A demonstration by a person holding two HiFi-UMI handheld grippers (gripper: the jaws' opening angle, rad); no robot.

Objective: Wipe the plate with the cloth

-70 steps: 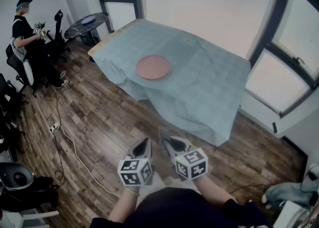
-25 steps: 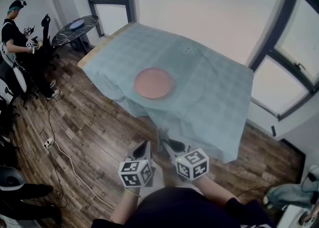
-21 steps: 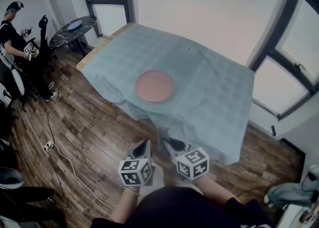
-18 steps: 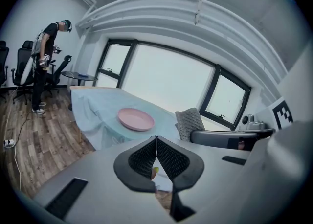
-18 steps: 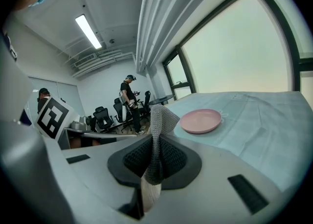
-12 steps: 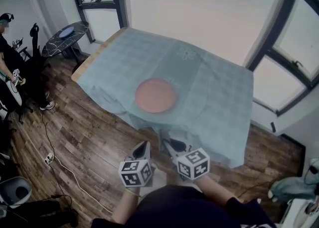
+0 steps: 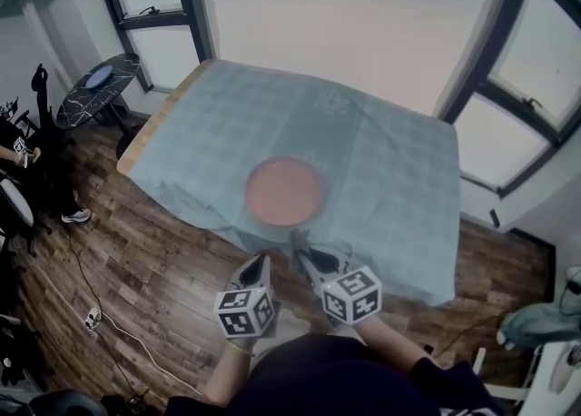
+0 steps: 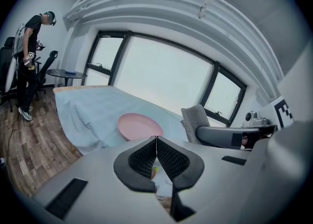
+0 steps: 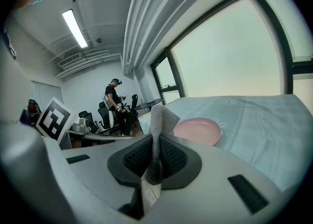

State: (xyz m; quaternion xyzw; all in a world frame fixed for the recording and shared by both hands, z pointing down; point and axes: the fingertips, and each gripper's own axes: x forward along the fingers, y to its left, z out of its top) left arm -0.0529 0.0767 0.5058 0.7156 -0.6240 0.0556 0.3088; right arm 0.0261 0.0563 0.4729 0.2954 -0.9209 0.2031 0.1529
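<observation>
A pink plate (image 7: 283,190) lies on the table's pale blue cover (image 7: 390,160), near its front edge. Both grippers hang side by side over the wood floor, just short of that edge. My left gripper (image 7: 258,267) is shut with nothing between its pads; in the left gripper view (image 8: 156,141) the plate (image 8: 139,125) lies ahead of it. My right gripper (image 7: 305,260) is shut on a grey knitted cloth (image 9: 162,119), which sticks up from the jaws (image 9: 155,145). The same cloth (image 8: 196,119) shows at the right of the left gripper view. The plate (image 9: 196,130) lies just beyond it.
The table cover (image 8: 88,105) hangs in folds over the near edge. At the far left stand a round dark table (image 7: 98,78), office chairs and a person (image 8: 30,66). A cable (image 7: 91,314) trails over the wood floor. Windows line the walls behind and to the right.
Both grippers have been carried forward to the table; the plate now lies much nearer to them. The person at the left has slid almost out of the head view. Jaws unchanged.
</observation>
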